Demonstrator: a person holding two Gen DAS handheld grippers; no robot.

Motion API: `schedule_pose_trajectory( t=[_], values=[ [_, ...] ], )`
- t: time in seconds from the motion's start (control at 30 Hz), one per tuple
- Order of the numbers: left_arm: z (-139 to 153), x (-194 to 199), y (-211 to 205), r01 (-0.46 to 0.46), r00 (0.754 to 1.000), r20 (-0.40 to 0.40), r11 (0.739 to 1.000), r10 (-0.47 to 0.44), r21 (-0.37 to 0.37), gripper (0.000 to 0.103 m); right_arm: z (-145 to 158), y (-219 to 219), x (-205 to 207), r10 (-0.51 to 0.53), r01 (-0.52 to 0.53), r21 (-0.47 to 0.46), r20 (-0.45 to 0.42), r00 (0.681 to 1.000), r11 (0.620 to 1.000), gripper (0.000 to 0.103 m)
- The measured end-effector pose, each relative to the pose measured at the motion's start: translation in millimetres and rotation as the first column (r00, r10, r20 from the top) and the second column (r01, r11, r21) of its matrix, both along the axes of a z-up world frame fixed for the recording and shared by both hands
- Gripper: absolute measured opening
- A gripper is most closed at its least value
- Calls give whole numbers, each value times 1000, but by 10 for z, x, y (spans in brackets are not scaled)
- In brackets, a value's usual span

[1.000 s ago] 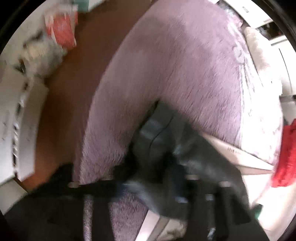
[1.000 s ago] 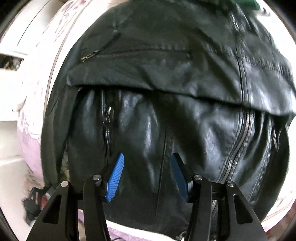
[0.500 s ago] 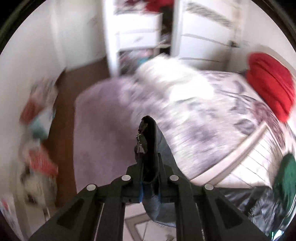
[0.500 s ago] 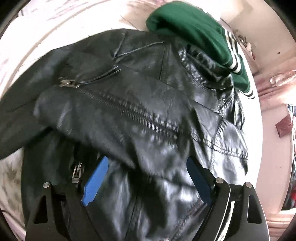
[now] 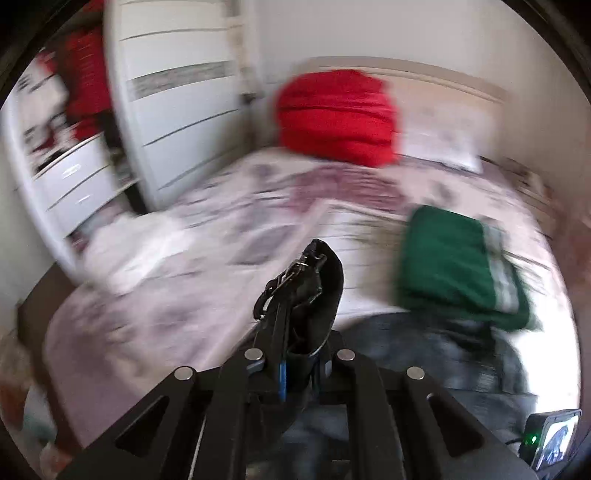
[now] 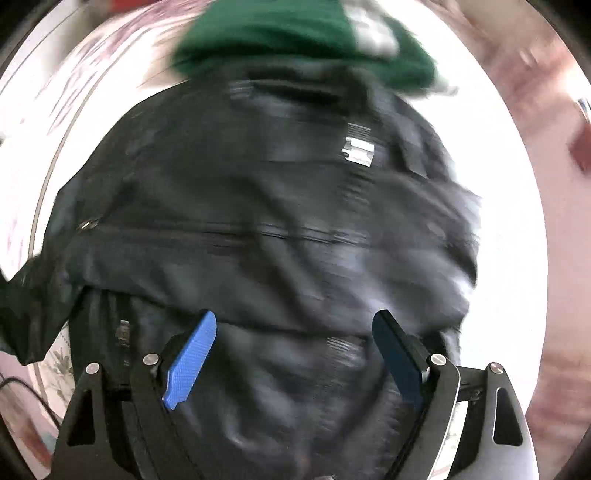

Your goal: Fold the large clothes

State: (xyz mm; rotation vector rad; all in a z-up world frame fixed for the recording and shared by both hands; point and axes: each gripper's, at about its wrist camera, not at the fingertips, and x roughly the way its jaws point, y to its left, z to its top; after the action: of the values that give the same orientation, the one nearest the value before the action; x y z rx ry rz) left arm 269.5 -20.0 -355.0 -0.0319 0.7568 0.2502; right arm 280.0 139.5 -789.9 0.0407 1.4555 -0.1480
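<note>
- Left hand-held gripper (image 5: 295,332): jaws closed tight on a fold of the black jacket (image 5: 317,295). The pinched edge sticks up past the fingertips, with a metal zipper pull (image 5: 275,286) hanging on its left side.
- Right hand-held gripper (image 6: 295,354): jaws spread wide, nothing between them. The blue pads (image 6: 190,360) hover over the lower part of the jacket (image 6: 258,229); can't tell if they touch the fabric.
- Jacket location: spread on the bed (image 5: 184,266) near its foot edge. In the right wrist view it fills most of the frame. A zipper line (image 6: 295,236) runs across the middle, with a small metal pull (image 6: 86,223) at its left end. A white label (image 6: 358,149) shows near the upper right.
- One flap of the jacket lies folded over the lower part, just ahead of the right fingers.
- Green garment (image 6: 295,33) with a pale striped band sits just beyond the jacket's far edge, touching or overlapping it; the left view shows the same green garment (image 5: 454,266) lying on the bed, right of the lifted jacket edge.
- Red bundle (image 5: 336,118) sits at the head of the bed, against the headboard (image 5: 443,85), with a white pillow (image 5: 439,147) beside it.
- White drawers (image 5: 74,177) and a white wardrobe (image 5: 177,92) stand left of the bed.
- Small screen device (image 5: 554,443) with a green light at the lower right edge of the left view.
- Both views are motion-blurred; fine detail on the jacket is unreadable.
</note>
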Motion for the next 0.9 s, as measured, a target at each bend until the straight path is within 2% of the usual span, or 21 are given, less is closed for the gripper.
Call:
schedule_pose_trajectory(
  t=[0.1,0.17,0.27,0.3,0.37,0.43,0.5,0.53,0.6,0.63,0.67,0.7,0.73,0.77,0.83,0.87,0.9],
  values=[
    [-131,194,-833,167,985,-24,985,-168,-45,6,-10,-554,-345,-131,131,-3,-7,991,991,88],
    [-318,245,-1488,285,956,-52,956,-289,-71,6,-46,-935,-521,-199,198,-19,-16,980,980,88],
    [-617,271,-2251,410,902,-106,908,-418,-85,6,-204,-1441,-647,-267,264,-55,-40,963,963,88],
    [-705,287,-2429,438,886,-128,895,-446,-85,6,-255,-1536,-735,-285,282,-67,-49,957,957,88],
    [-962,253,-2748,492,838,-209,864,-504,-107,6,-414,-1779,-908,-318,312,-81,-81,945,947,88],
    [-1176,217,-2868,499,805,-296,857,-514,-128,8,-563,-1917,-1094,-344,337,-76,-112,932,938,88],
    [-1275,193,-2871,491,783,-339,853,-522,-178,10,-656,-2144,-1224,-358,355,-48,-132,924,934,88],
    [-1294,188,-2846,482,782,-346,855,-519,-192,12,-703,-2183,-1287,-368,368,-24,-141,919,929,88],
    [-1228,135,-2722,461,778,-335,845,-532,-271,22,-782,-2264,-1415,-391,403,52,-154,907,914,88],
    [-1193,123,-2663,453,781,-324,842,-534,-294,41,-807,-2289,-1466,-405,422,92,-156,901,902,88],
    [-1094,97,-2560,438,794,-300,840,-528,-319,75,-829,-2329,-1501,-417,437,122,-157,895,891,88],
    [-1031,70,-2483,427,814,-276,849,-511,-312,90,-862,-2356,-1522,-429,453,159,-162,889,877,88],
    [-944,43,-2374,412,842,-238,862,-484,-295,95,-933,-2467,-1534,-436,463,187,-169,884,867,88],
    [-862,7,-2229,396,867,-201,874,-457,-281,95,-978,-2511,-1561,-447,481,228,-184,875,847,88],
    [-799,-22,-1981,341,899,-190,902,-396,-264,95,-1140,-2724,-1437,-465,508,299,-205,861,808,88],
    [-769,-54,-1763,284,918,-200,921,-341,-266,95,-1135,-2783,-1342,-468,510,332,-204,860,794,88],
    [-757,-64,-1619,247,928,-212,933,-305,-261,95,-1136,-2764,-1261,-468,505,373,-193,863,778,88]
  ],
)
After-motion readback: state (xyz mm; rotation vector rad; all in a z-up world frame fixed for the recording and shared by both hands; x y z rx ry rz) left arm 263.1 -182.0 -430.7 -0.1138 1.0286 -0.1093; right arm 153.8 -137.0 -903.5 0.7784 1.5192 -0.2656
